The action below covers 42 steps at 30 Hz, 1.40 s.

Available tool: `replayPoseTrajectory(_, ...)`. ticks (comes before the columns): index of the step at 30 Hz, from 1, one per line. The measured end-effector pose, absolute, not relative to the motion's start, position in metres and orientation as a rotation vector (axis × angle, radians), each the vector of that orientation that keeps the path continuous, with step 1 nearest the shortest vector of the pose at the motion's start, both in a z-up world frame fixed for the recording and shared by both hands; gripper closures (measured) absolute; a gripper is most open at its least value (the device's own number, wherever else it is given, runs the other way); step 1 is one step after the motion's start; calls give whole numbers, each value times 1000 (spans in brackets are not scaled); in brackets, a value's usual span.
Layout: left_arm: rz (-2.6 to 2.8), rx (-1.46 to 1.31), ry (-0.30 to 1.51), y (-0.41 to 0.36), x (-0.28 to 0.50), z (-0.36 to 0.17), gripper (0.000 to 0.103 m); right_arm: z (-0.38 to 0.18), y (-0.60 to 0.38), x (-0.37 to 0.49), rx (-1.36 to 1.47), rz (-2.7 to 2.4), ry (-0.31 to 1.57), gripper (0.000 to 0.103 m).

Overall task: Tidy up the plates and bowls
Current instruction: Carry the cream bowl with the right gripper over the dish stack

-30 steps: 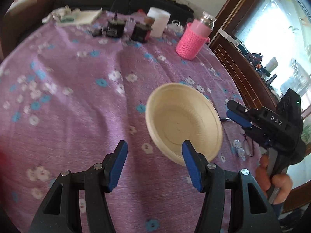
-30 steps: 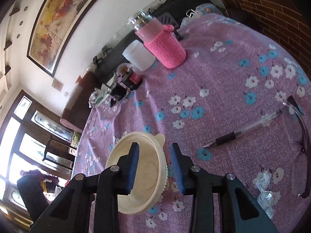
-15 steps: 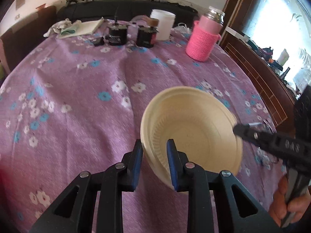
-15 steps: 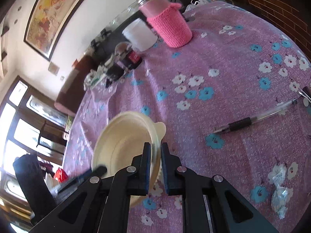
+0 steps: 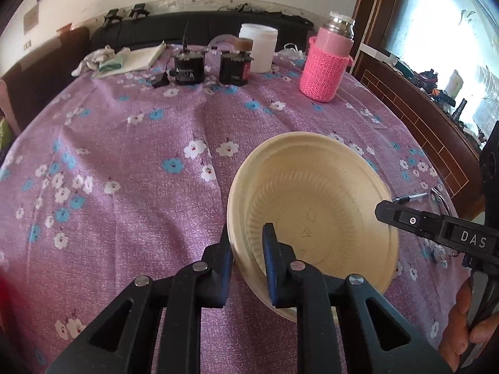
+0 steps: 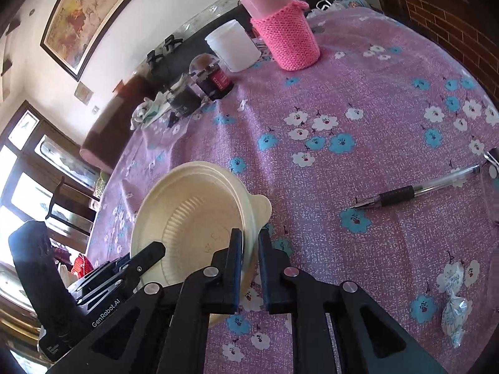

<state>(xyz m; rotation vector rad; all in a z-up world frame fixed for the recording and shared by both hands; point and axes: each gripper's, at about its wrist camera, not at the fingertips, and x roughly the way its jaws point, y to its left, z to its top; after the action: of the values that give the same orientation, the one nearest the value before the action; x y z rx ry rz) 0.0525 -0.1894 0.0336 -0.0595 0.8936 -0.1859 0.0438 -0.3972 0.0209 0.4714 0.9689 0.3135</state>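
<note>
Cream bowl (image 5: 315, 215) tilted above purple-clothed desk (image 5: 124, 187), gripped at both rims. Left claw (image 5: 248, 268) just closed, clamped on rim at 7 o'clock. Right claw (image 6: 249, 268) clamped on opposite rim beside tab.

Risk judged: thin rim can be bent or cracked if claws are pulled unequally; bowl can be dropped onto pen (image 6: 414, 191) at 3 o'clock.

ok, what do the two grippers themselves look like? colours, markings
Both are black plastic clamps with silver rivets and blue finger pads. The left gripper body reads GenRobot.AI in white in the right wrist view; the right gripper shows DAS lettering. No sleeves or cables visible.
</note>
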Motion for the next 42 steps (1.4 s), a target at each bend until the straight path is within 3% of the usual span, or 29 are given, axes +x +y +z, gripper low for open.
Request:
replayPoseTrajectory(21, -22, 7, 733, -137, -14, 64, 86, 47, -336, 15, 360, 576, 847, 91)
replayPoseTrajectory(42, 42, -9, 671, -84, -59, 76, 86, 53, -278, -21, 360, 631, 883, 90)
